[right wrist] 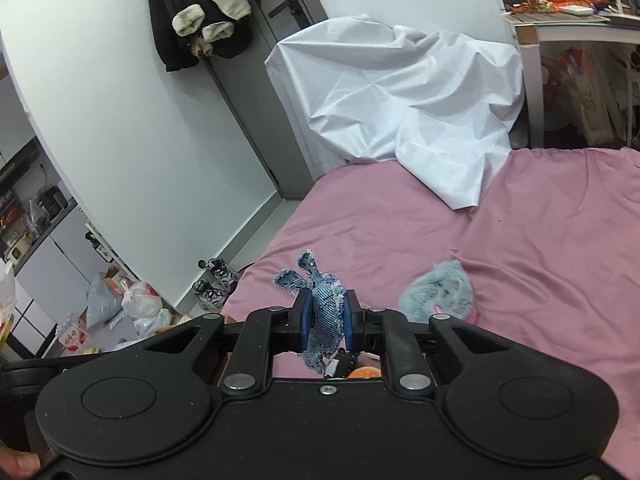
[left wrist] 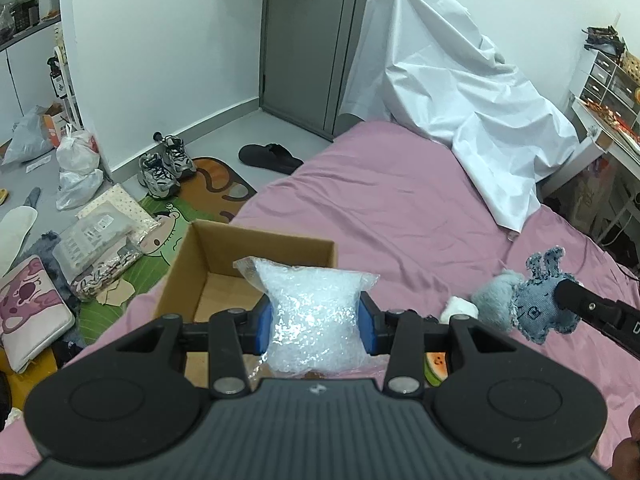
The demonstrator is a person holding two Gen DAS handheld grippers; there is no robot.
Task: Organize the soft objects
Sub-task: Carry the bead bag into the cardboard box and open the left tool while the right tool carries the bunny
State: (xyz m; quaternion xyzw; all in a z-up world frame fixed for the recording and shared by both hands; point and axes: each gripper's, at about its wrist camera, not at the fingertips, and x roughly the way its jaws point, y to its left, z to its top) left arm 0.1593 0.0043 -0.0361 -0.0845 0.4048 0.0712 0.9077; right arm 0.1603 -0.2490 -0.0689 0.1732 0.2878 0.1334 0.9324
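My left gripper [left wrist: 316, 326] is shut on a clear plastic bag of white beads [left wrist: 314, 312] and holds it up just right of an open cardboard box [left wrist: 224, 264] on the pink bed. My right gripper [right wrist: 326, 326] is shut on a blue denim rabbit toy [right wrist: 322, 312], lifted above the bed; the toy also shows in the left wrist view [left wrist: 542, 306] with the right gripper's fingers [left wrist: 572, 294] on it. A grey fluffy plush [right wrist: 438, 294] lies on the bed to the right, seen also in the left wrist view [left wrist: 496, 300].
A crumpled white sheet [left wrist: 460, 108] covers the far end of the pink bed [left wrist: 380, 208]. A watermelon-slice toy [left wrist: 436, 366] and a small white soft thing [left wrist: 460, 308] lie near the left gripper. Shoes [left wrist: 164, 166], bags and packages litter the floor at left. A desk [right wrist: 560, 28] stands at right.
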